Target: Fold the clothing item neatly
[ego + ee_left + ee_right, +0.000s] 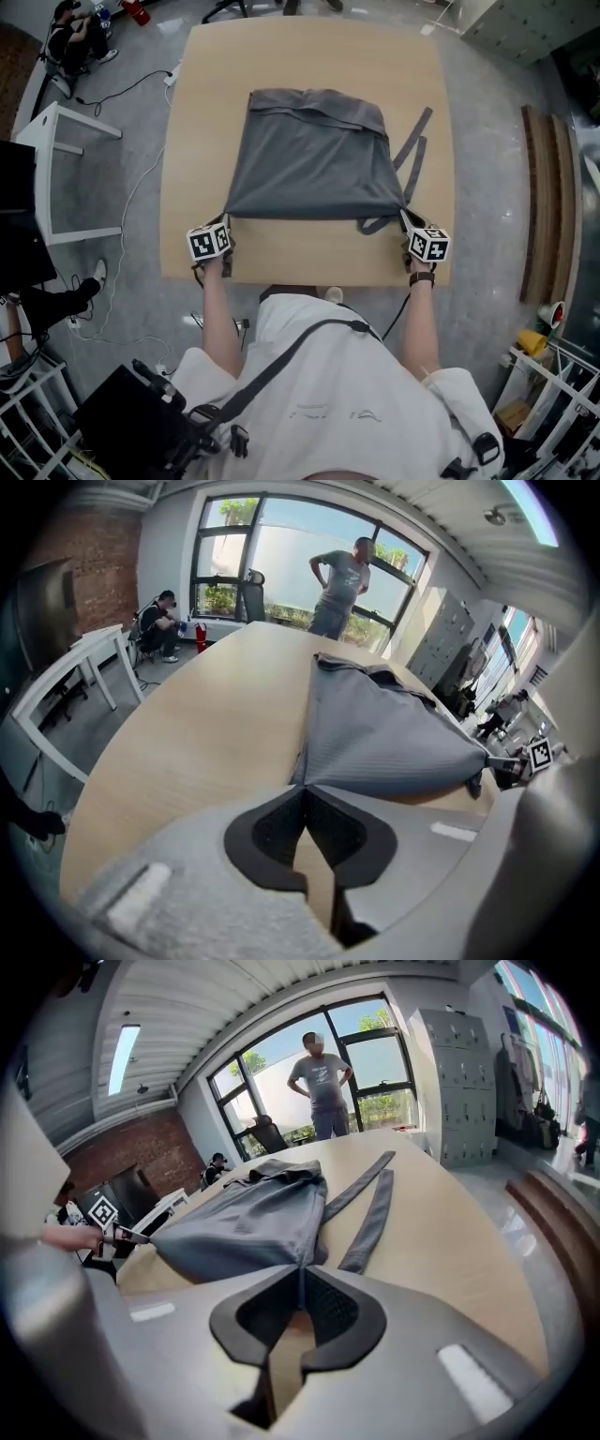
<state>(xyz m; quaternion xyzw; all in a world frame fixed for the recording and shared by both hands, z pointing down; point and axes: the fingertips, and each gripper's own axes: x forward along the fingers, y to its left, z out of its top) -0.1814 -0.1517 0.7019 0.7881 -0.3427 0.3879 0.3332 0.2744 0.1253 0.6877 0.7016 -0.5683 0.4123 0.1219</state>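
The grey fabric garment with straps (pixel 314 159) is shown on the pale wooden surface (pixel 202 122), its near hem running left to right and pinched at either corner by the left tongs (pixel 226 218) and right tongs (pixel 404 217), the rest lying beyond both.

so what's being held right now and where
The grey garment: left hand-held gripper pinches its near left corner, right hand-held gripper its near right corner.

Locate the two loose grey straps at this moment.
In the head view, the two straps lie on the wooden table to the right of the grey garment, beyond the right gripper, whose jaws pinch its near right corner.
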